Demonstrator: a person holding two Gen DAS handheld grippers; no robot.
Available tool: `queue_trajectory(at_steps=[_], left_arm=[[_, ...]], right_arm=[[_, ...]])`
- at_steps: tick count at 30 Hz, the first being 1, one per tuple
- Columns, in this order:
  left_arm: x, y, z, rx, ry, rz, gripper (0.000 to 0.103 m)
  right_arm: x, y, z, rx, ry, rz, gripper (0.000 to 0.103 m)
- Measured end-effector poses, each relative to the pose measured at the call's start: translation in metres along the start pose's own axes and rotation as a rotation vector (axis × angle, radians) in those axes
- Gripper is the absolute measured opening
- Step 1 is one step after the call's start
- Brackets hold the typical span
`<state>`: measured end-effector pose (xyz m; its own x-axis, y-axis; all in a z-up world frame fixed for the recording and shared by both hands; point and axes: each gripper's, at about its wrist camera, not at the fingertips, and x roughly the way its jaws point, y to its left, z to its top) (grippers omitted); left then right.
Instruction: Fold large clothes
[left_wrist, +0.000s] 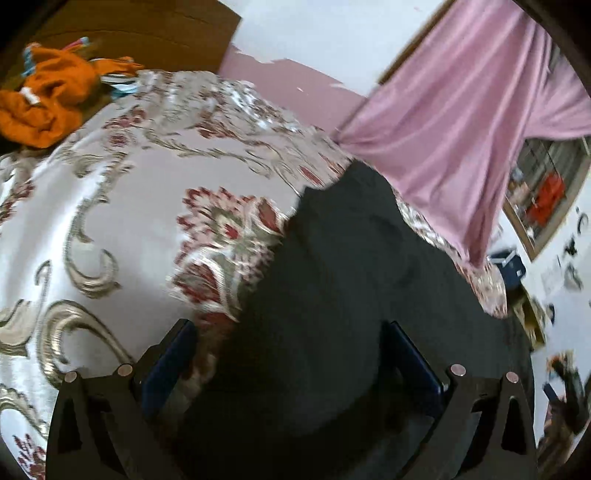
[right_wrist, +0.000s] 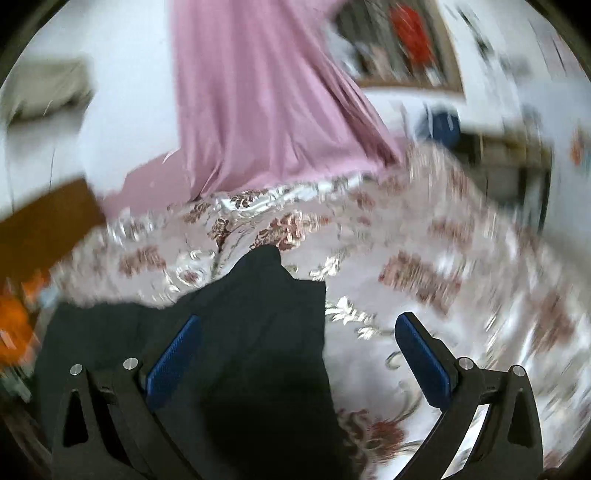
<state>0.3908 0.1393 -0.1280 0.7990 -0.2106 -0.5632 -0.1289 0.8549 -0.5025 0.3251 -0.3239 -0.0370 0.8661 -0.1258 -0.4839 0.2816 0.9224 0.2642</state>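
Observation:
A large dark garment (left_wrist: 351, 280) lies on a bed with a floral cover (left_wrist: 122, 206). In the left wrist view it stretches from between my fingers toward the bed's far right edge. My left gripper (left_wrist: 291, 332) is open above its near part, its blue pads wide apart. In the right wrist view the same dark garment (right_wrist: 251, 332) spreads from the lower left, a pointed corner reaching toward the middle of the floral cover (right_wrist: 443, 288). My right gripper (right_wrist: 299, 328) is open over the garment's right edge, nothing held. Both views are blurred.
An orange garment (left_wrist: 48, 107) lies crumpled at the bed's far left by a brown headboard (left_wrist: 147, 33). A pink curtain (left_wrist: 472, 122) hangs beyond the bed's far edge, with a window (left_wrist: 543, 192) to its right. A blue box (left_wrist: 511, 262) sits on a low stand by the wall.

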Motion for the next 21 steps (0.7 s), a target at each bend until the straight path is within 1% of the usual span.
queue_trajectory(at_steps=[2,3,6,7,10,11,14,17,21], left_arm=[[-0.003,-0.004,-0.006,0.01,0.002,-0.002,0.103],[-0.001,-0.004,-0.006,0.014,0.002,0.006,0.103],[0.0,-0.004,-0.007,0.017,0.0,0.012,0.103],[0.0,-0.004,-0.008,0.018,-0.001,0.012,0.103],[0.0,-0.004,-0.008,0.028,0.001,0.009,0.103],[0.001,-0.004,-0.007,0.032,0.003,0.007,0.103],[0.001,-0.005,-0.008,0.047,0.01,-0.001,0.103],[0.002,-0.006,-0.007,0.061,0.017,-0.007,0.103],[0.004,-0.006,-0.007,0.065,0.016,-0.01,0.103]], right_arm=[[0.02,-0.013,-0.002,0.097,0.059,0.055,0.102],[0.035,-0.019,-0.001,0.145,0.114,0.09,0.102],[0.068,-0.022,-0.009,0.169,0.213,0.149,0.102],[0.077,-0.022,-0.015,0.157,0.24,0.157,0.102],[0.11,-0.022,-0.036,0.104,0.357,0.108,0.102],[0.123,-0.024,-0.043,0.093,0.384,0.113,0.102],[0.12,-0.032,-0.05,0.094,0.289,0.177,0.102],[0.114,-0.035,-0.057,0.084,0.215,0.2,0.102],[0.117,-0.029,-0.062,0.065,0.184,0.188,0.102]])
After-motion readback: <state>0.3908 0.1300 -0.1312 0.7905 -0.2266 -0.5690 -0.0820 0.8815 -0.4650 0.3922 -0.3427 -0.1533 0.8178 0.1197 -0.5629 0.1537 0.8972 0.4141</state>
